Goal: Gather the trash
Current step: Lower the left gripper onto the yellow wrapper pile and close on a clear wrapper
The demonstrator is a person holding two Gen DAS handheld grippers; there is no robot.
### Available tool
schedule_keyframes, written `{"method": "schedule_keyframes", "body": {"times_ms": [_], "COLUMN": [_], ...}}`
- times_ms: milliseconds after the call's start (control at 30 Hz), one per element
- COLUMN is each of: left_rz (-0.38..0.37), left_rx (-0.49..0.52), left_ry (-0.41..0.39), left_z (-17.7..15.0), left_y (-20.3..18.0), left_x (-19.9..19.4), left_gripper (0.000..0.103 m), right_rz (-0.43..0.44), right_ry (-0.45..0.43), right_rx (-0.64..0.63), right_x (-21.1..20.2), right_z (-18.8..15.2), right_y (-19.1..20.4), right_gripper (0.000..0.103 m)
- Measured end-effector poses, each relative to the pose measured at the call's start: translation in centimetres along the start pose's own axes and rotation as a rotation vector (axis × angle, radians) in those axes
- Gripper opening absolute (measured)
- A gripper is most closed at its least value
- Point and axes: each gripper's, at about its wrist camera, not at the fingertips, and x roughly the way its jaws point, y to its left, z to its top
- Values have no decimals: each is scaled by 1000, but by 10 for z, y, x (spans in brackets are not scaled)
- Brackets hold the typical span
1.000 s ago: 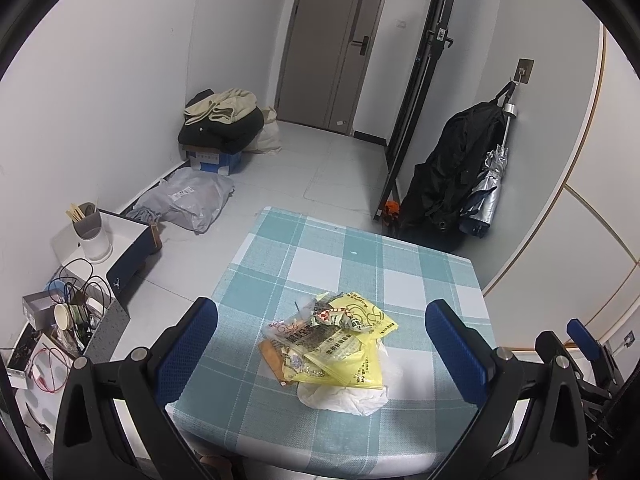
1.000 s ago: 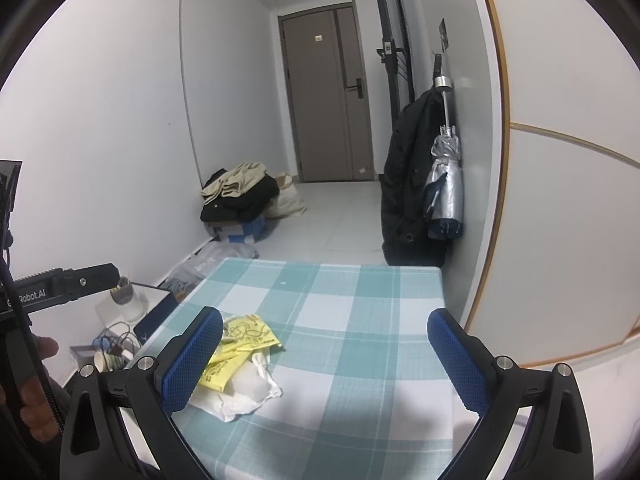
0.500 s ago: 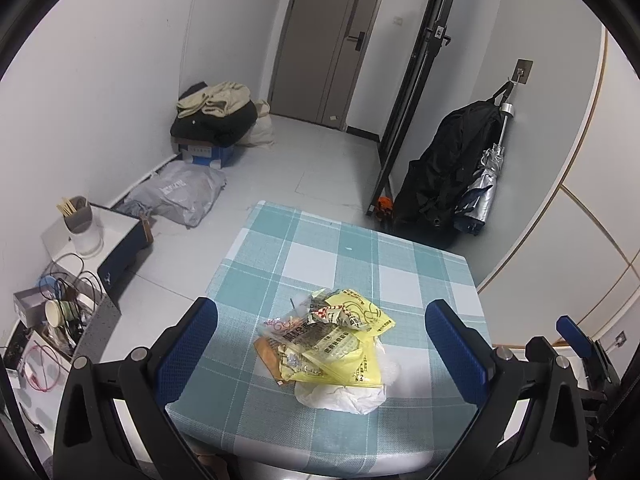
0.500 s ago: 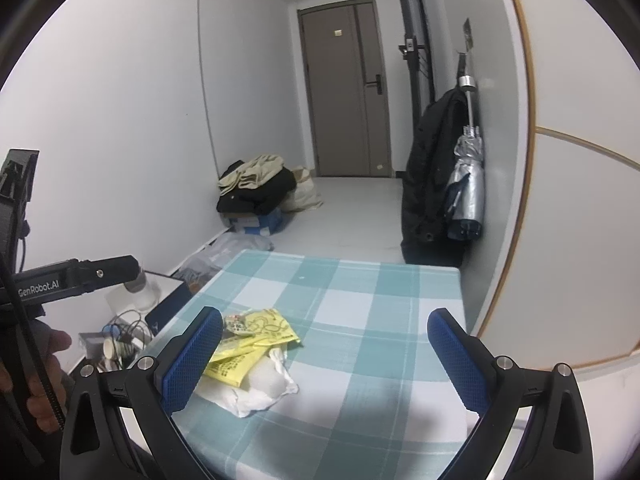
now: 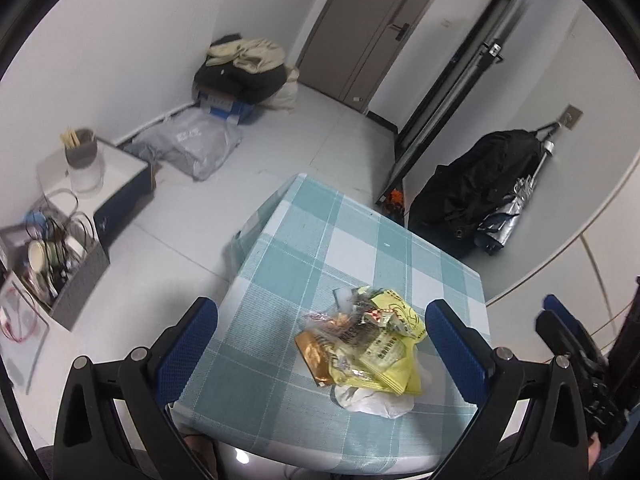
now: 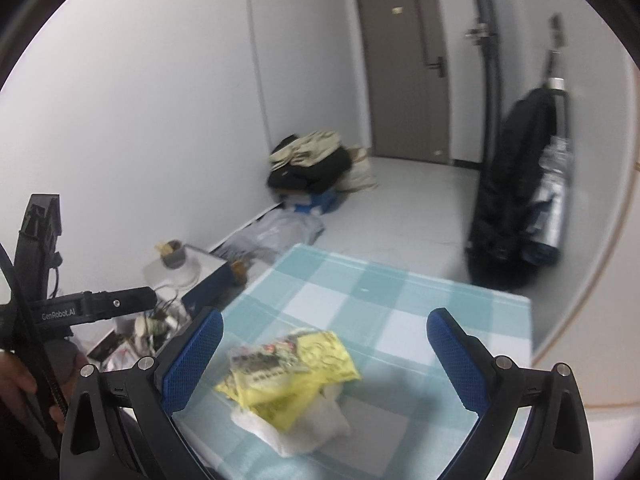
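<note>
A pile of trash [image 5: 368,340] lies on the table with the teal checked cloth [image 5: 304,264]: yellow snack wrappers, a brown wrapper and clear plastic on top of crumpled white paper [image 5: 372,402]. It also shows in the right wrist view [image 6: 292,368], on the cloth [image 6: 400,300]. My left gripper [image 5: 322,340] is open and empty, held above the table's near edge with the pile between its fingers in view. My right gripper [image 6: 326,354] is open and empty, above and behind the pile. The left gripper's body [image 6: 92,306] shows at the right view's left.
A black bag and silver umbrella [image 5: 480,196] hang by the right wall. On the floor at left are a grey plastic bag [image 5: 192,144], a box with clothes [image 5: 244,72], a white and blue box with a cup [image 5: 84,160] and a crate of cables [image 5: 52,264].
The left view has swung to the left, so the pile now sits nearer its right finger. The right gripper has moved left and closer, bringing the pile between its fingers.
</note>
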Motion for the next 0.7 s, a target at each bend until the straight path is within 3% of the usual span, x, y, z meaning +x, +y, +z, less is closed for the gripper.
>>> {"method": "schedule_keyframes", "body": {"times_ms": [267, 367, 700], "left_rz": [-46, -47, -59], "left_rx": [-111, -116, -131], "left_ry": [107, 117, 153], "left_z": [6, 9, 11], "left_y": [25, 28, 38], "left_x": [24, 28, 41], "left_gripper": [102, 102, 102], "right_rz": [128, 139, 163], "right_ry": [171, 236, 363], "right_rx": [-61, -64, -44], "right_x": [70, 92, 129], "right_z": [-1, -8, -35], "right_y": [17, 17, 14], "right_gripper": [90, 85, 49]}}
